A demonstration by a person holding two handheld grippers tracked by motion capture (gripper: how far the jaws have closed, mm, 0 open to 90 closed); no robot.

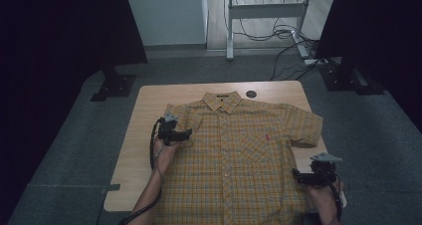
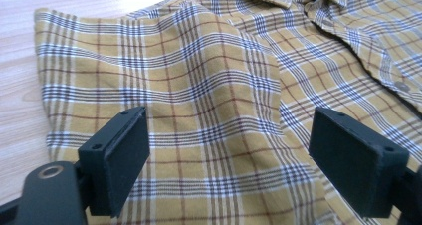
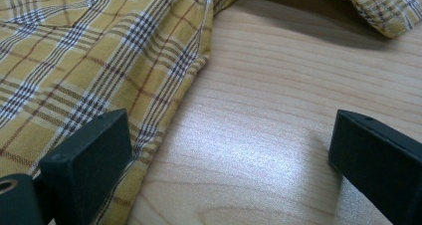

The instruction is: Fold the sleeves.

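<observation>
Both forearms reach in from the near edge. The left tongs [image 1: 185,134] hover spread over the plaid shirt [image 1: 234,155] near its sleeve; the right tongs [image 1: 297,175] sit spread at its side hem. The shirt lies flat, buttoned, on the tabletop [image 1: 144,135]. The right gripper view reveals the hem edge [image 3: 179,95] beside bare wood.

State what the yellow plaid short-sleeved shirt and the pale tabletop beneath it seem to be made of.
Yellow plaid short-sleeved shirt: woven cloth, likely cotton, matte; fine weave and soft folds show. Pale tabletop: wood or wood-look laminate, satin; grain lines with a soft sheen.
</observation>
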